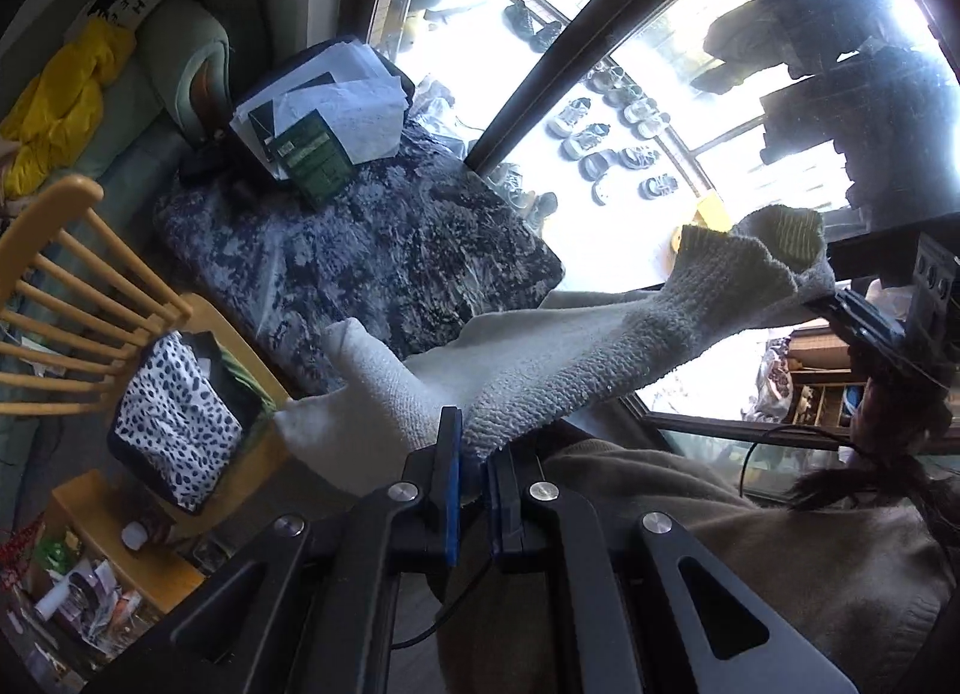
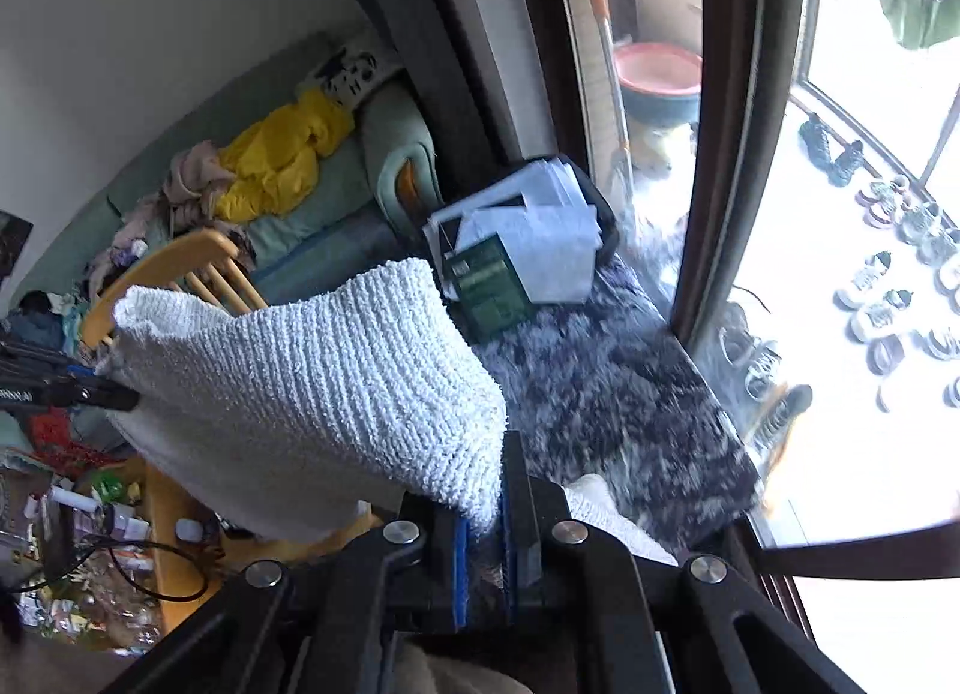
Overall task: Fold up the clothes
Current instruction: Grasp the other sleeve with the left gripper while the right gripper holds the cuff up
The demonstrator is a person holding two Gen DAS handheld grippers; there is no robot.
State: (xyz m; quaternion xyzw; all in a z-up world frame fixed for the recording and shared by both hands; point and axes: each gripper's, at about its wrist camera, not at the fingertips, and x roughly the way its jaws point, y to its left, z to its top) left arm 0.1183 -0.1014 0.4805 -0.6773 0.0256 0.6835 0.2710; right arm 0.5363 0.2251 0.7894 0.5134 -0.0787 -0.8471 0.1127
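Observation:
A white knitted garment (image 1: pixel 588 346) hangs stretched in the air between both grippers, above a blue-grey shaggy mat (image 1: pixel 372 250). My left gripper (image 1: pixel 477 454) is shut on one edge of it, low in the left wrist view. The other gripper (image 1: pixel 864 322) shows at the right of that view, holding the far end. In the right wrist view the same white knit (image 2: pixel 312 388) fills the centre, and my right gripper (image 2: pixel 489 508) is shut on its lower edge. The left gripper (image 2: pixel 90 388) appears at the far left, clamped on the cloth's opposite end.
Papers and a green booklet (image 2: pixel 492 289) lie on a dark bag at the mat's far end. A yellow wooden chair (image 1: pixel 78 298) holds a spotted cloth (image 1: pixel 174 424). A couch with yellow clothing (image 2: pixel 282 154) stands behind. A glass door frame (image 2: pixel 738 154) stands beside the mat, with shoes (image 2: pixel 888 298) beyond the glass. A person's beige sleeve (image 1: pixel 750 526) is close.

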